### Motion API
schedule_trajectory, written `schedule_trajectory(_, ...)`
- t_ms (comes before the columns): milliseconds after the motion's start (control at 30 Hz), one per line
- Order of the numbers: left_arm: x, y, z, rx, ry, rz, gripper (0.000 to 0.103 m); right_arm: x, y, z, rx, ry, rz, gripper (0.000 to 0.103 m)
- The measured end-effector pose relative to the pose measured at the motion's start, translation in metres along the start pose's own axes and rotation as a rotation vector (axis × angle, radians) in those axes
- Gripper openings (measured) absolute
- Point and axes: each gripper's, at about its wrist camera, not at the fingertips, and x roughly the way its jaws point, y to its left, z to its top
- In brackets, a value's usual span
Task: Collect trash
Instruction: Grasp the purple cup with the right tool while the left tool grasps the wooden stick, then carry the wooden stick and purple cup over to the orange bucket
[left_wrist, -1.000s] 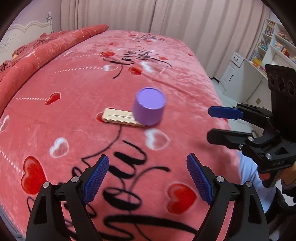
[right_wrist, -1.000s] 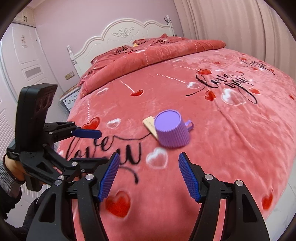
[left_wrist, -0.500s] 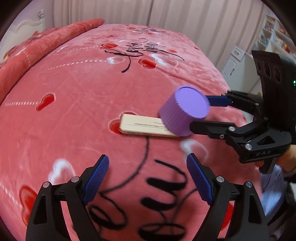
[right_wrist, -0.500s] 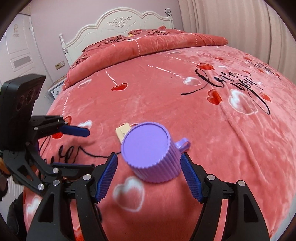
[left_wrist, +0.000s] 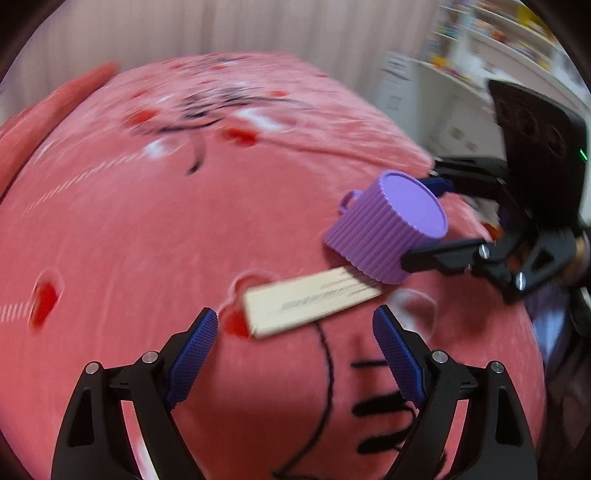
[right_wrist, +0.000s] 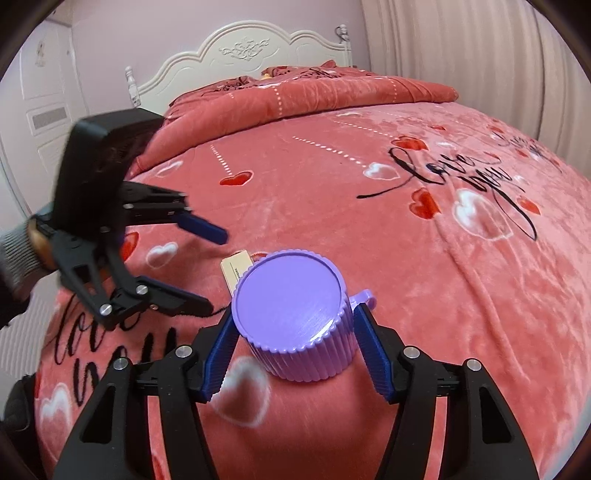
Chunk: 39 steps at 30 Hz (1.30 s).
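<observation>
On the red bed (right_wrist: 424, 266), the right hand-held gripper (right_wrist: 291, 350) has just been closing around a stiff, light purple cup (right_wrist: 295, 317), best held at its ribbed sides; the left hand-held gripper (left_wrist: 291, 354) hangs wide open, empty.

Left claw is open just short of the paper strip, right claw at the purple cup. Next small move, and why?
Probably lift the purple cup with the right claw: its pads sit against the cup's ribbed sides, having just closed in, and the cup's rim pins the paper strip that the open left claw is nearing.

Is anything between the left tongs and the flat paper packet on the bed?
Nothing visible blocks them. The left tongs are open just short of the paper packet's near end. The upside-down purple cup covers only its far end, with the right tongs around it.
</observation>
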Motion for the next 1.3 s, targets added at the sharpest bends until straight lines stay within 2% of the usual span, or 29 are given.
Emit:
schedule_trajectory(100,0.009,0.003,0.009,0.145,0.026,-0.074,0.085,-0.014,-0.006,-0.003,0.028,-0.010,-0.014,0.062)
schedule_trajectory(167,0.016,0.005,0.014,0.218,0.049,-0.086,0.085,-0.024,-0.010,-0.007,0.051,-0.014,-0.022,0.062)
schedule_trajectory(300,0.023,0.007,0.022,0.252,0.050,-0.186,0.085,-0.036,-0.014,-0.013,0.084,-0.021,-0.033,0.062)
schedule_trajectory(400,0.036,-0.002,0.013,0.279,0.114,-0.183,0.074,-0.039,-0.016,-0.014,0.095,-0.027,-0.035,0.062)
schedule_trajectory(433,0.037,-0.005,0.010,0.285,0.118,-0.169,0.073,-0.040,-0.016,-0.014,0.095,-0.032,-0.037,0.062)
schedule_trajectory(467,0.035,-0.004,0.009,0.268,0.114,-0.163,0.072,-0.041,-0.016,-0.014,0.096,-0.035,-0.035,0.062)
schedule_trajectory(533,0.030,0.001,0.008,0.186,0.096,-0.160,0.057,-0.042,-0.016,-0.014,0.097,-0.039,-0.027,0.062)
schedule_trajectory(633,0.025,-0.003,0.003,0.143,0.094,-0.112,0.044,-0.044,-0.011,-0.015,0.090,-0.040,-0.016,0.062)
schedule_trajectory(733,0.017,-0.011,-0.006,0.094,0.102,-0.049,0.039,-0.047,-0.009,-0.018,0.089,-0.038,-0.008,0.062)
schedule_trajectory(800,0.015,-0.015,-0.007,0.045,0.100,-0.048,0.038,-0.048,-0.007,-0.021,0.088,-0.031,-0.006,0.062)
schedule_trajectory(867,0.016,-0.017,-0.008,0.006,0.115,-0.006,0.035,-0.051,-0.005,-0.023,0.087,-0.029,0.001,0.062)
schedule_trajectory(933,0.012,-0.020,-0.012,-0.051,0.106,0.006,0.033,-0.055,-0.003,-0.025,0.085,-0.025,0.002,0.062)
schedule_trajectory(1300,-0.008,-0.085,-0.034,-0.092,0.092,0.023,0.031,-0.093,0.013,-0.046,0.045,-0.022,0.035,0.062)
